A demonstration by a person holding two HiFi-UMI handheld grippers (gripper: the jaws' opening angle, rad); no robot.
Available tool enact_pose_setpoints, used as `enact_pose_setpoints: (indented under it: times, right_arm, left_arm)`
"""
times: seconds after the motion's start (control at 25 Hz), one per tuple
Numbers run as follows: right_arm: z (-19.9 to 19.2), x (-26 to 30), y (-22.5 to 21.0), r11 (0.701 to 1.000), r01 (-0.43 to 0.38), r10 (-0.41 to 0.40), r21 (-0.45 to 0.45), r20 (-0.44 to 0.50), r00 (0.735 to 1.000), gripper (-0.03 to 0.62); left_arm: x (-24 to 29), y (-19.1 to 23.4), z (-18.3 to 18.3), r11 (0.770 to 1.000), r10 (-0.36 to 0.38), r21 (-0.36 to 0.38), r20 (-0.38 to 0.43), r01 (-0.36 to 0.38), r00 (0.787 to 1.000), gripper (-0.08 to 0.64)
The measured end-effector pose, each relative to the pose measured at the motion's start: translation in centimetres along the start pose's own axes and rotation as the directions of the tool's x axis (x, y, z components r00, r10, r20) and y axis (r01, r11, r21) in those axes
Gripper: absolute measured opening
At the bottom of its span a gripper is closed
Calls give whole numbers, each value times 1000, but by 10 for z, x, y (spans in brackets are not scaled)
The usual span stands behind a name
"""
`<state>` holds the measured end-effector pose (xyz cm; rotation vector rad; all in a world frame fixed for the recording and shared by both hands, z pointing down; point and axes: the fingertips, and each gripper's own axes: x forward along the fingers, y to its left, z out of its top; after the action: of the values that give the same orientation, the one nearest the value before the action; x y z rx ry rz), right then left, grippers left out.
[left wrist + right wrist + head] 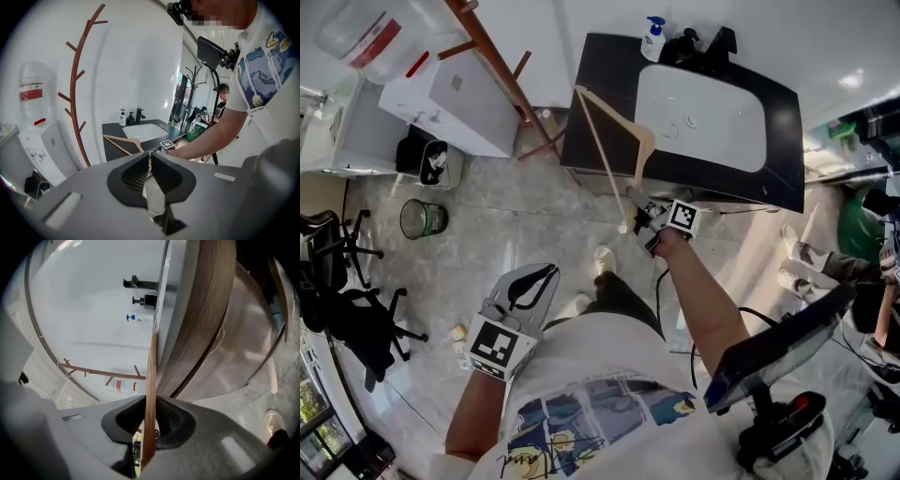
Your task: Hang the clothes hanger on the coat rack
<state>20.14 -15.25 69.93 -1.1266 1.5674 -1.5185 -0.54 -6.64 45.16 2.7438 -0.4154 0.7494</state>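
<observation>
A wooden clothes hanger [602,155] hangs in the air in front of the black sink counter, and my right gripper [639,214] is shut on the lower end of its thin bar. In the right gripper view the bar [151,380] runs straight between the pads of the right gripper [151,401], with the hanger's wide arm above it. The brown branch-style coat rack [502,70] stands to the left of the counter, against the wall, apart from the hanger. My left gripper [546,274] is low near my body, shut and empty; its view shows the left gripper [150,157], the hanger [123,142] and the coat rack [75,93] ahead.
The black counter [600,103] carries a white basin and a soap bottle [653,39]. A white water dispenser [459,98] stands left of the rack, with a green bin [423,218] and an office chair [347,300] nearby. Another person's shoes [797,258] are at the right.
</observation>
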Motion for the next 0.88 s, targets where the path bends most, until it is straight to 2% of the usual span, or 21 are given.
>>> enact_pose_setpoints:
  times: [0.2,0.32,0.48,0.72,0.88]
  right_arm:
    - [1,-3,-1,1000,15,-15,-2,-15,1000,51]
    - [0,-5,11,997,14,-17,-75,-39,999,49]
    - [2,-8,36,986,2,-16,-169,-82,997,48]
    - [2,-5,69,970,-27,-6,-240,-137,991,48]
    - [-1,-3,85,963,-28,-20,-269,-177,984,48]
  left_arm:
    - [-1,9,5,999,38,-15,4,-38,999,20]
    - [-3,13,5,999,45,-17,-2,-45,999,18]
    - [-1,17,2,999,42,-25,32,-41,999,15]
    - [1,20,-1,999,27,-21,39,-26,999,14]
    - [2,22,11,1000,25,-6,56,-25,998,12]
